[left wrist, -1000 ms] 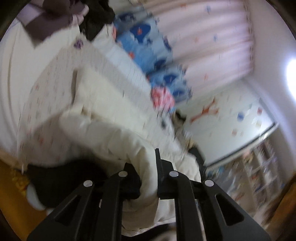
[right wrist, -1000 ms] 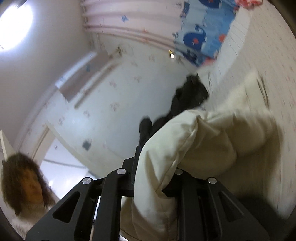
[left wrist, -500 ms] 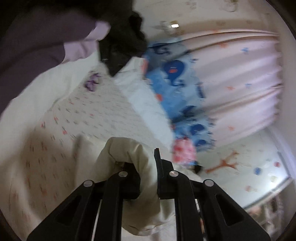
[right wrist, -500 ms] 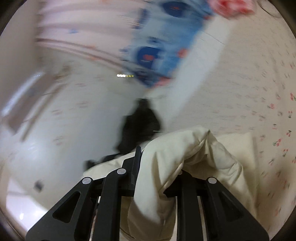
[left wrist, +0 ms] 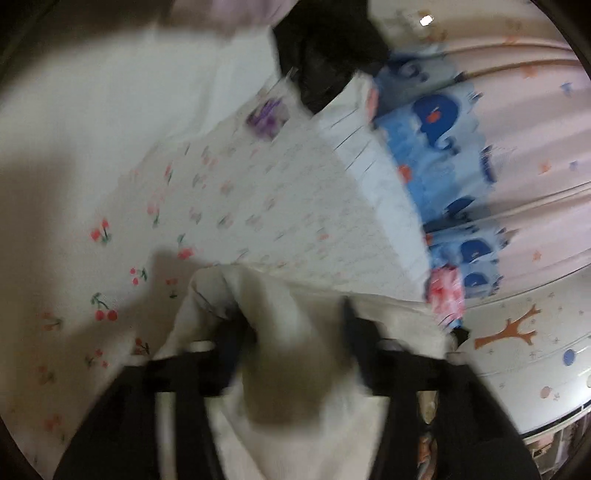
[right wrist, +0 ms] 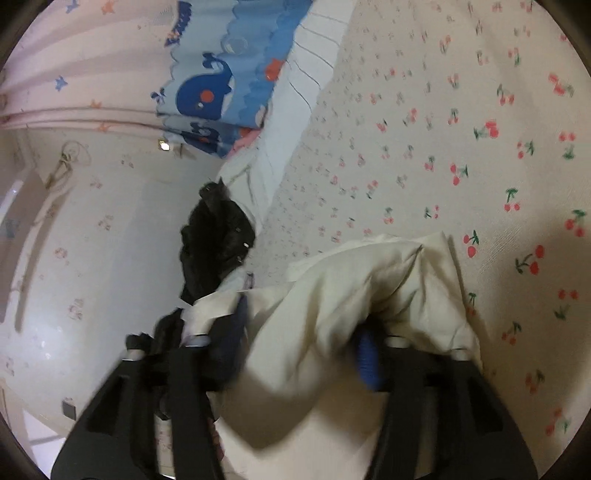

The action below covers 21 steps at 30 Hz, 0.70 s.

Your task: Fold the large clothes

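A cream garment (left wrist: 295,332) lies bunched on the cherry-print bed sheet (left wrist: 221,192). My left gripper (left wrist: 295,325) has its fingers spread wide, with the cream fabric loose between them; the view is blurred. In the right wrist view the same cream garment (right wrist: 351,295) sits on the sheet (right wrist: 461,129). My right gripper (right wrist: 303,332) also stands wide open around a fold of it. The blue pad of its right finger (right wrist: 365,354) shows beside the cloth.
A black garment (left wrist: 325,55) lies at the bed's far edge and also shows in the right wrist view (right wrist: 218,240). A blue whale-print cloth (right wrist: 218,81) and pink curtain (left wrist: 535,129) hang behind the bed. A purple sleeve (left wrist: 229,11) is at top left.
Both grippers came down from the raised position toward the sheet with the cream garment. Both sets of fingers have spread apart and loosened their hold on it.
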Motion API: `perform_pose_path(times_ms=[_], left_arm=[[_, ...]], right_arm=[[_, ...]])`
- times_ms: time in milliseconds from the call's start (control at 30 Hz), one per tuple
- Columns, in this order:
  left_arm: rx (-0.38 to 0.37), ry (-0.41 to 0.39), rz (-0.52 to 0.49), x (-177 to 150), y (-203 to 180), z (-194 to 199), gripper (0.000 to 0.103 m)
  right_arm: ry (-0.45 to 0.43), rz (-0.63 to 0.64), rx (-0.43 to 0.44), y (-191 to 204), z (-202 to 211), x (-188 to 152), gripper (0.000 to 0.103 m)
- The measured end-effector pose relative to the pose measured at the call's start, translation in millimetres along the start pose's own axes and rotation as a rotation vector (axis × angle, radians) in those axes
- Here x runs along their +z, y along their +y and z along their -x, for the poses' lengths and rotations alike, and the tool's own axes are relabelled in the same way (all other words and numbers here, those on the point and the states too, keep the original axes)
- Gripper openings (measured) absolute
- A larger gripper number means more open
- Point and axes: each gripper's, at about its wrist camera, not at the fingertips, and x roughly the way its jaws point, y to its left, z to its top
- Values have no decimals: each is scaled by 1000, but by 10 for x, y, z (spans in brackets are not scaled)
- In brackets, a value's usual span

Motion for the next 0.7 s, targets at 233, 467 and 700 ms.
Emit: perform_pose_path(times_ms=[233, 467, 700], left_arm=[[-3, -169, -337, -202, -1044, 530, 93], [110, 26, -865, -1196, -1941, -667, 93], [384, 206, -684, -856, -1445, -2206, 87]], right_arm=[[-87, 379, -144, 971, 317, -297, 82], [85, 790, -501, 1436, -794, -697, 82], [118, 610, -705, 663, -1525, -212, 82]])
